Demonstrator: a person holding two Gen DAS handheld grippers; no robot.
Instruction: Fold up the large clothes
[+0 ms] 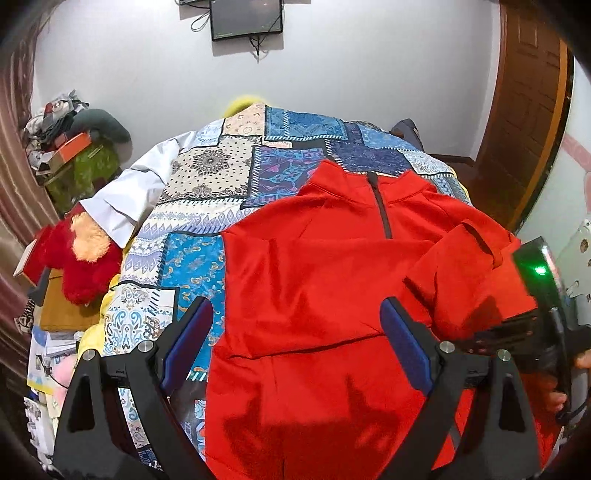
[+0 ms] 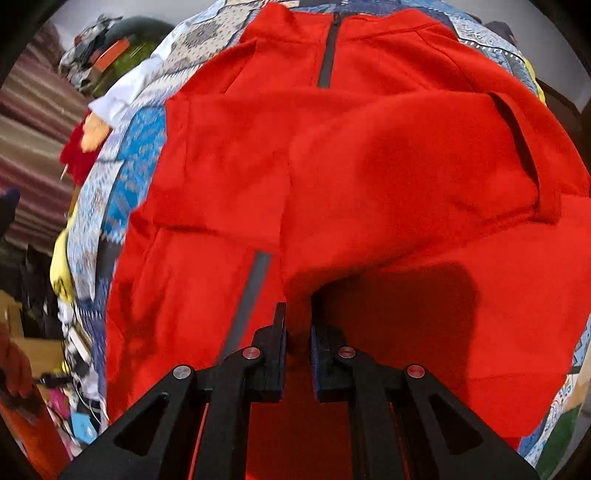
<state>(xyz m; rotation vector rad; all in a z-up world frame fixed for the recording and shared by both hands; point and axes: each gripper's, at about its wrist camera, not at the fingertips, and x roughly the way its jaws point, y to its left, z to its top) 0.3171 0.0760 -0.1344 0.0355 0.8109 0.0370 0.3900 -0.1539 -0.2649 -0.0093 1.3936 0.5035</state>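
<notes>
A large red zip-neck sweatshirt point(image 1: 314, 266) lies front up on a patchwork blue bedspread point(image 1: 207, 206). Its left sleeve is folded across the chest. My left gripper point(image 1: 295, 325) is open and empty, hovering above the lower body of the sweatshirt. My right gripper point(image 2: 298, 314) is shut on a fold of the red sweatshirt point(image 2: 332, 177), holding the right sleeve lifted over the body. The right gripper also shows at the right edge of the left wrist view point(image 1: 495, 332), its fingers gripping red cloth.
A white garment point(image 1: 122, 199) lies at the bed's left edge. A red and tan plush toy point(image 1: 81, 254) and piled boxes and clothes point(image 1: 66, 136) stand to the left. A wooden door point(image 1: 524, 110) is at the right. A wall screen point(image 1: 245, 18) hangs behind.
</notes>
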